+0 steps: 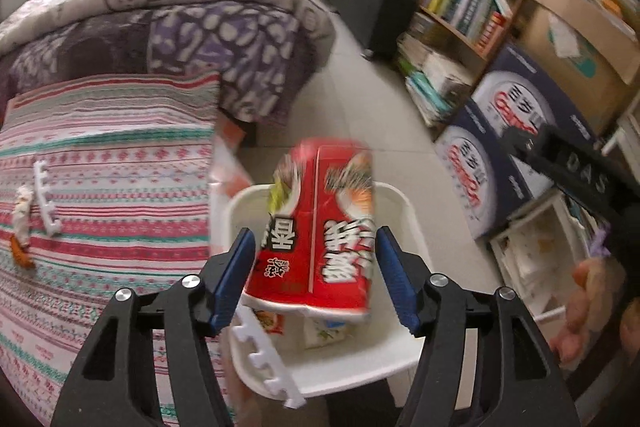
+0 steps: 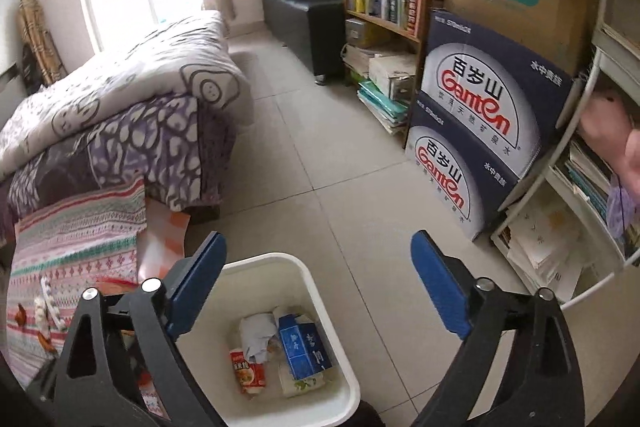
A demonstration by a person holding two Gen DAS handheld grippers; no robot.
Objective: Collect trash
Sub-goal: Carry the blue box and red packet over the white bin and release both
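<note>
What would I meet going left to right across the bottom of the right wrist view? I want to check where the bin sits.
Striped bedspread → left blue finger pad → white trash bin → right blue finger pad → white shelf unit.

Hidden, cut off and blurred parts

The red printed snack bag (image 1: 316, 227) is motion-blurred and hides much of the white plastic bin's (image 1: 404, 211) inside in the left wrist view; the bin's near rim is cut by the lower edge in the right wrist view, and the small scraps on the striped bedspread (image 1: 100, 163) are too small to identify.
</note>
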